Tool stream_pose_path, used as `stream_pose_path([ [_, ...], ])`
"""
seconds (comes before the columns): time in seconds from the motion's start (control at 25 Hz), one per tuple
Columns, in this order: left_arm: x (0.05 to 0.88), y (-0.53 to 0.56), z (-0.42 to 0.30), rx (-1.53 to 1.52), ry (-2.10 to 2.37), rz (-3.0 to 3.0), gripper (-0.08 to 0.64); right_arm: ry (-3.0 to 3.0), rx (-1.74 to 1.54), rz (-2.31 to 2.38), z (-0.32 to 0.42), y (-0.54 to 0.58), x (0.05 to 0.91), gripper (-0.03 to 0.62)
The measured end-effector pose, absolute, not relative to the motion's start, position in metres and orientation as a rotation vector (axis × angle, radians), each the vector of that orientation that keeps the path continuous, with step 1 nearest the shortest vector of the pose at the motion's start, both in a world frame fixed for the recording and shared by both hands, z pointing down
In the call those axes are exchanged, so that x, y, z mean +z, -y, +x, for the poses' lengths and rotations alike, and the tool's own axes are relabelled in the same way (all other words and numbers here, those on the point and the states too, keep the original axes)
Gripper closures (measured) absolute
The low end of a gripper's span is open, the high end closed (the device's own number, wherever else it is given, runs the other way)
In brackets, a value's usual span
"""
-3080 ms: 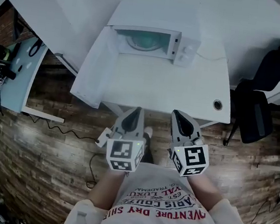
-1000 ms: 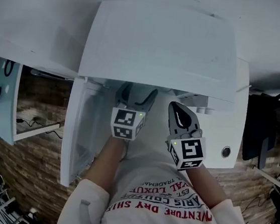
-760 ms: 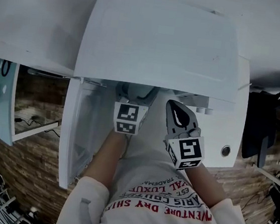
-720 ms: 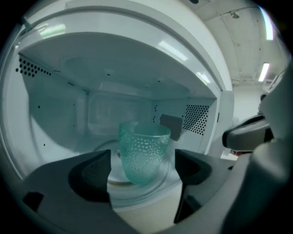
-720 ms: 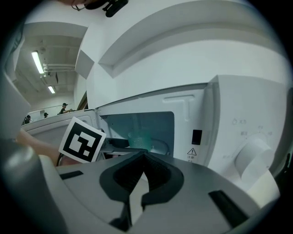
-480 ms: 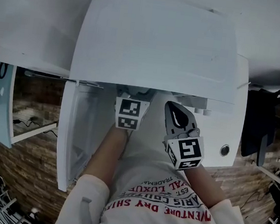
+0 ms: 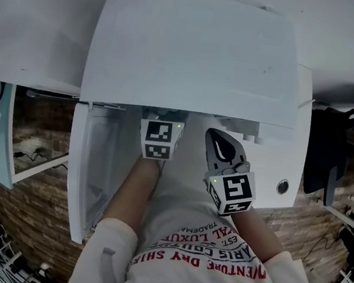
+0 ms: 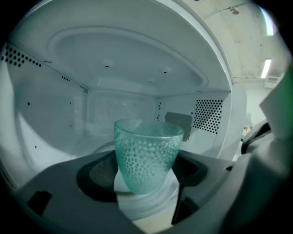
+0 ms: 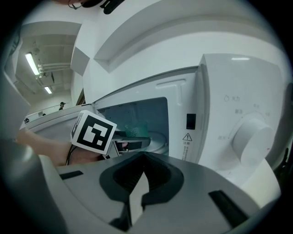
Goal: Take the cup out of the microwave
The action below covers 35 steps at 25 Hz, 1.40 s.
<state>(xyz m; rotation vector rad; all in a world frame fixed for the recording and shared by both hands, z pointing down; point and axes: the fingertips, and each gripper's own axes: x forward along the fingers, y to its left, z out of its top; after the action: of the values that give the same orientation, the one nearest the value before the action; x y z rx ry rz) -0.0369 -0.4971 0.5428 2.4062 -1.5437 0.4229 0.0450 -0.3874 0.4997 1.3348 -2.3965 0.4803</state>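
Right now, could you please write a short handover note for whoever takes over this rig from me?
Left gripper: inside the microwave, with its fingers closing on either side of the cup but not yet pressing on it.
Right gripper: shut and empty, outside the microwave by the control panel.
Cup: upright on the turntable. The door stands open on the left.
Done: door open, left gripper at the cup.
Left: grip the cup and bring it out.
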Motion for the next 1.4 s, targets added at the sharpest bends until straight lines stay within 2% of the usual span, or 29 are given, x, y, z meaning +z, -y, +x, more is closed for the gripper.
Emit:
stream_pose_path([
  [0.44,0.535,0.485,-0.035,0.415,1.514,2.431,0.198,2.388,0.463,1.360,0.052,0.384,0.496,0.588],
  [0.8,0.521,0.433,-0.029,0.419,1.490,2.457,0.198,2.412,0.405,1.394,0.051,0.360,0.478,0.588],
  [1.4,0.445,0.361,-0.044,0.284,1.452,2.512,0.198,2.485,0.289,1.519,0.048,0.331,0.429,0.588],
])
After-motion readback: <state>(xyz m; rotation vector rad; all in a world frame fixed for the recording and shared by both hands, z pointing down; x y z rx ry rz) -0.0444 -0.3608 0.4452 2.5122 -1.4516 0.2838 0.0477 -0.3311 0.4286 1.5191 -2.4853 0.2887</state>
